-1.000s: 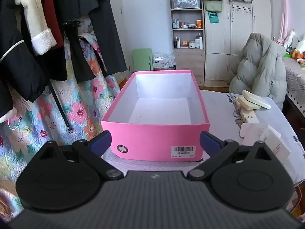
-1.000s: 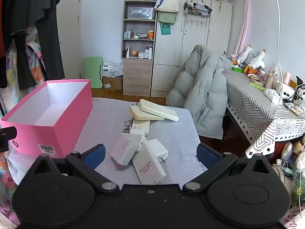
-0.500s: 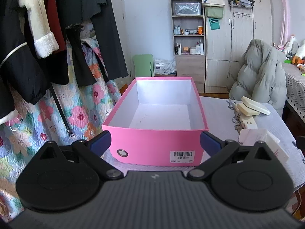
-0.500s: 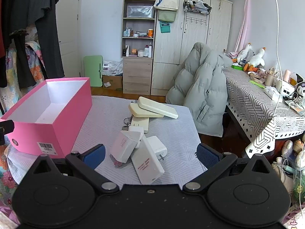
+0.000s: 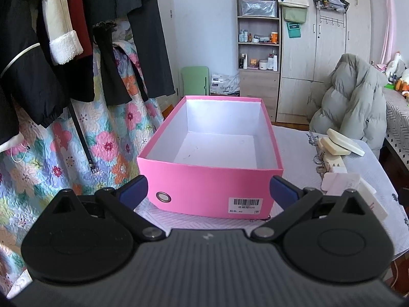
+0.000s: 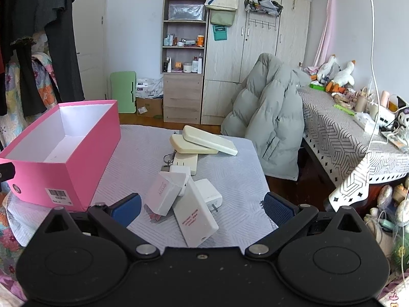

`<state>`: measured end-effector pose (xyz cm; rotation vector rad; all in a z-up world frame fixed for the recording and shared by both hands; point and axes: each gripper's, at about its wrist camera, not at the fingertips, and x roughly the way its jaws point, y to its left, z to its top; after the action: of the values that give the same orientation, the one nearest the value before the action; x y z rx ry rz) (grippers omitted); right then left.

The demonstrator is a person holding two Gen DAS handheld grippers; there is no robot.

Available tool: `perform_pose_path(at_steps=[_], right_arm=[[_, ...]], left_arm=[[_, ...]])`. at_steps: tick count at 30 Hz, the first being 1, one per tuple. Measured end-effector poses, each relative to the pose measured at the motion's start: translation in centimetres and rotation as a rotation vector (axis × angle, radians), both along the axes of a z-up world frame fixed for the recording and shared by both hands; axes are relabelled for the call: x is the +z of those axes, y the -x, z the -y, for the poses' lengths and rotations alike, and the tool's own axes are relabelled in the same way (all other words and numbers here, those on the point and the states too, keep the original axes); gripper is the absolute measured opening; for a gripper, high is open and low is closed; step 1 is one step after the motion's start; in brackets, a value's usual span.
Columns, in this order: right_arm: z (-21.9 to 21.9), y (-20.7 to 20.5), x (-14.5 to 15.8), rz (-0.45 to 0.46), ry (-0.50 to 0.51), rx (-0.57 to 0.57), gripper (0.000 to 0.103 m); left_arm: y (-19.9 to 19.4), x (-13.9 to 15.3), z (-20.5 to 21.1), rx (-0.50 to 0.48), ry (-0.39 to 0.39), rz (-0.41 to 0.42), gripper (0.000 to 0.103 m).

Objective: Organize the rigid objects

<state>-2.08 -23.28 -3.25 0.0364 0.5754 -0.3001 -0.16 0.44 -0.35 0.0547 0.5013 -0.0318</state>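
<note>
We find pink shoebox (image 5: 212, 189) empty; nothing sorted yet. White chargers (image 6: 179, 194) and cream cases (image 6: 204, 142) heaped right of box on desk (image 6: 143, 148). Both grippers' fingers apart, holding nothing.

White walls, pale wooden wardrobe (image 6: 258, 48) — open shelf unit (image 6: 184, 51) beside it

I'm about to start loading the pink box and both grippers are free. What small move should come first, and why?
Probably ease the right gripper forward and down onto the long white block nearest it. Both grippers are open and hold nothing, the pink box looks empty, and that block lies foremost in the pile, partly between the right gripper's fingers already. The left gripper faces only the box.
</note>
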Motion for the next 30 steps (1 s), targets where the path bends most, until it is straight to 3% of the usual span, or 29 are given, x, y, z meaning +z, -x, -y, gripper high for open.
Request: perform_pose_path(at_steps=[30], right_arm=[[-0.24, 0.03, -0.38, -0.014, 0.012, 0.023, 0.103]], left_arm=[[-0.06, -0.48, -0.14, 0.019, 0.006, -0.002, 0.103]])
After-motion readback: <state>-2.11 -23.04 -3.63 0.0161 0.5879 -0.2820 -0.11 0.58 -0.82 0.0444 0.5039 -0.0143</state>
